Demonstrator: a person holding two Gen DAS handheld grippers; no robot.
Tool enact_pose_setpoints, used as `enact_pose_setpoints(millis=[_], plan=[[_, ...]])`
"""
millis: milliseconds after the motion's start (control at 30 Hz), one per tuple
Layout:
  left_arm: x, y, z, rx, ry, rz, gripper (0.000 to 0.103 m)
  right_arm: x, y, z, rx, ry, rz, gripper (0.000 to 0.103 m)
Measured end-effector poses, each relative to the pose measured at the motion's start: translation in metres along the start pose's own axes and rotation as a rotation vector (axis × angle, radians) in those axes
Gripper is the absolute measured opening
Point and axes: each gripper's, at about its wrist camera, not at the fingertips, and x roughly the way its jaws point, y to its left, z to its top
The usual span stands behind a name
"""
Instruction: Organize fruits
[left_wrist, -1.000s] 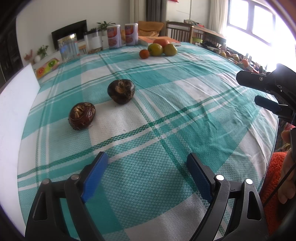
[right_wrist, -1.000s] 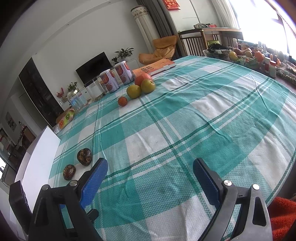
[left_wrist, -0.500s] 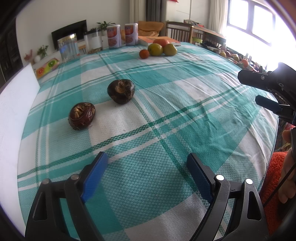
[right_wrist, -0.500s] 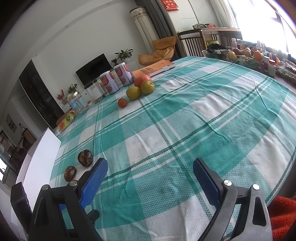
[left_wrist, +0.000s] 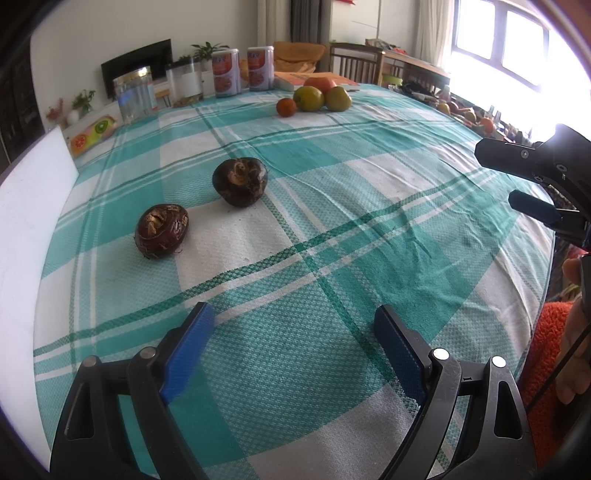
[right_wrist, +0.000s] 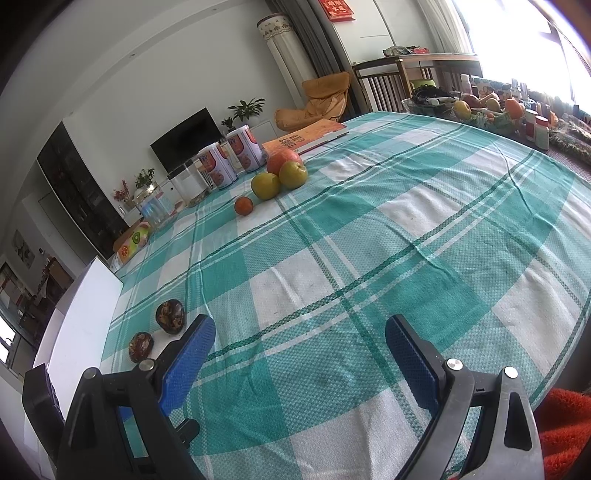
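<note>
Two dark brown round fruits lie on the green checked tablecloth (left_wrist: 332, 229): one (left_wrist: 161, 230) nearer, one (left_wrist: 240, 181) just behind it; in the right wrist view they (right_wrist: 170, 316) (right_wrist: 140, 346) sit at the left. Far back stands a cluster: a small orange fruit (left_wrist: 286, 107), two yellow-green fruits (left_wrist: 308, 98) (left_wrist: 337, 98) and a larger red-orange one (left_wrist: 319, 83). My left gripper (left_wrist: 293, 325) hangs open over bare cloth, short of the brown fruits. My right gripper (right_wrist: 299, 332) is open too, holding nothing; it also shows at the right edge (left_wrist: 532, 184) of the left wrist view.
Two printed cans (left_wrist: 242, 72), glass jars (left_wrist: 135, 94) and an orange book (right_wrist: 306, 138) line the table's far edge. A white board (left_wrist: 26, 229) borders the left side. A fruit-filled basket (right_wrist: 480, 110) and bottles stand at the far right. An orange sleeve (left_wrist: 546, 369) is at the right.
</note>
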Motion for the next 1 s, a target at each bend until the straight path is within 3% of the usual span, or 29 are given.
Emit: enact_pose_setpoints(millis=[600,800,1000], plan=[[-0.001,0.001,0.001,-0.002,0.013,-0.029,0.090,-0.002,-0.003,0.000,0.014,-0.005,0.006,0.093],[-0.024,0.027,0.018,-0.081,0.022,-0.116,0.090,-0.002,-0.015,-0.002,0.092,-0.008,0.036,0.093],[-0.030,0.035,0.050,-0.042,-0.003,-0.065,0.088,0.002,-0.020,-0.002,0.138,0.009,0.045,0.093]])
